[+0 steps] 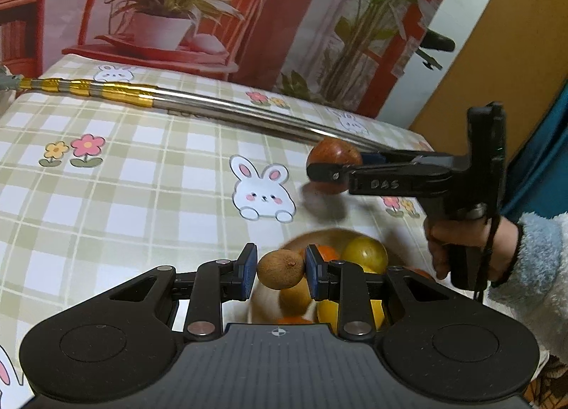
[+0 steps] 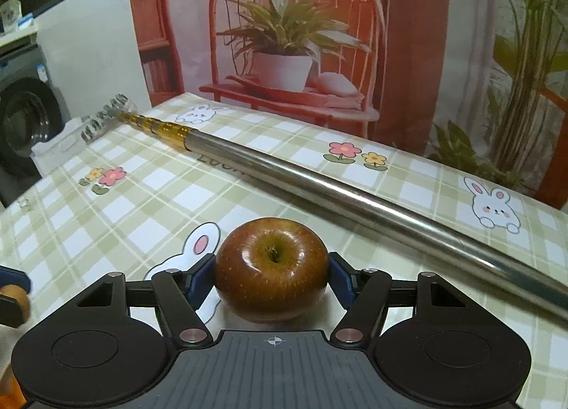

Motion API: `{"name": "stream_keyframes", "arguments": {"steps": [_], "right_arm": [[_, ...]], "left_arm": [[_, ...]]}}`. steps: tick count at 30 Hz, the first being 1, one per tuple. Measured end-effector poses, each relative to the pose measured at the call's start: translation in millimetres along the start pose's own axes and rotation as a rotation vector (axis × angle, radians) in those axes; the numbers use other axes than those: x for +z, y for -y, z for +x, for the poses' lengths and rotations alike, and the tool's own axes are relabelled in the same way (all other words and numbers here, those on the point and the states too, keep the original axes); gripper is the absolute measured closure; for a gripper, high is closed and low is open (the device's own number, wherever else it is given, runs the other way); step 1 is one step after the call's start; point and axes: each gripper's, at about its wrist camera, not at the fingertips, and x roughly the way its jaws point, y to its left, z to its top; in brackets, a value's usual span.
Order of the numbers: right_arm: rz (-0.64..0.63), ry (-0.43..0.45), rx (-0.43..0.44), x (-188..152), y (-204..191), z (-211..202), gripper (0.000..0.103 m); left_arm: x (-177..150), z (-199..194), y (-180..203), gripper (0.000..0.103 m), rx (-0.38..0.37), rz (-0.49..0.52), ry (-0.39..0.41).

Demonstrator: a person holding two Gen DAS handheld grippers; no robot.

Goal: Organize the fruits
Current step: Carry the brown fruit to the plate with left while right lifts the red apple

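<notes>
My left gripper [image 1: 280,268] is shut on a brown kiwi [image 1: 282,267] and holds it in the air over a wooden bowl [image 1: 319,236] of fruit. Inside the bowl lie a yellow-green round fruit [image 1: 365,252], oranges and lemons. My right gripper [image 2: 271,274] is shut on a dark red apple [image 2: 271,267], stem hollow up, both blue pads against its sides, low over the checked tablecloth [image 2: 142,203]. In the left wrist view the apple [image 1: 333,153] and right gripper [image 1: 319,171] are seen from the side, beyond the bowl, with a shadow beneath.
A long steel pole [image 2: 355,196] with a gold-banded end lies diagonally across the table behind the apple. A person's hand [image 1: 461,242] in a fluffy sleeve holds the right gripper's handle. A printed backdrop stands at the table's far edge. A washing machine [image 2: 25,125] is at left.
</notes>
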Motion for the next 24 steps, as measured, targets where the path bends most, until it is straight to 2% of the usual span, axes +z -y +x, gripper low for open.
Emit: {"name": "stream_keyframes", "arguments": {"steps": [6,19,22,24], "right_arm": [[0.034,0.040,0.018,-10,1,-33,0.040],[0.072,0.109,0.050,-30,-11,-88,0.040],[0.084,0.122,0.058,-34,-16,-100,0.040],[0.094,0.125,0.059,-37,-18,-105,0.040]], "left_arm": [[-7,2,4,0.072,-0.014,0.027,-0.032],[-8,22,5,0.072,-0.022,0.018,-0.089],[-7,20,3,0.071,-0.025,0.003,-0.089],[-6,17,4,0.065,-0.019,-0.001,-0.084]]}}
